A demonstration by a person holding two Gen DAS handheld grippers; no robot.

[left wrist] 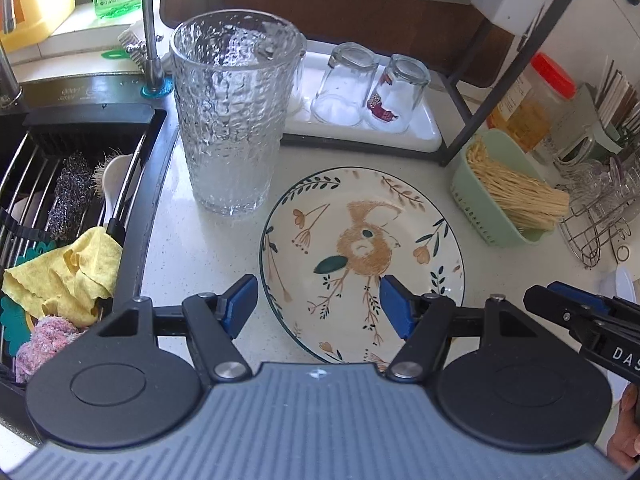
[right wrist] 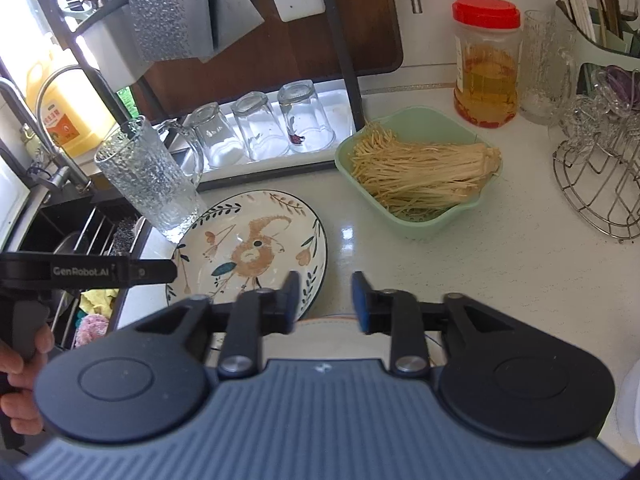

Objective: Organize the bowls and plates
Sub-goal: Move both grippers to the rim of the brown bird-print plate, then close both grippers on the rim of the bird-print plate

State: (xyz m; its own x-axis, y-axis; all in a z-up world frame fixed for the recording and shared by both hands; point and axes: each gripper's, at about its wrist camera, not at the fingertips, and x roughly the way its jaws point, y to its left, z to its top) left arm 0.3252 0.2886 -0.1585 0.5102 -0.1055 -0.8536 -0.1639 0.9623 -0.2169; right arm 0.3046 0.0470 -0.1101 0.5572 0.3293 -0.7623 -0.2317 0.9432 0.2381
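A round plate with a brown animal and leaf pattern (left wrist: 362, 248) lies flat on the white counter; it also shows in the right wrist view (right wrist: 252, 252). My left gripper (left wrist: 318, 304) is open and empty, hovering over the plate's near edge. My right gripper (right wrist: 325, 300) is open and empty, just right of that plate. Below it lies a white dish with an orange-blue rim line (right wrist: 332, 336), mostly hidden by the gripper. The right gripper also shows at the right edge of the left wrist view (left wrist: 576, 312).
A tall textured glass (left wrist: 232, 120) stands left of the plate. Upturned glasses (left wrist: 368, 88) sit on a white tray under a black rack. A green basket of enoki mushrooms (right wrist: 420, 176), a red-lidded jar (right wrist: 486, 64) and a wire rack (right wrist: 596, 184) stand right. The sink (left wrist: 60, 208) holds cloths.
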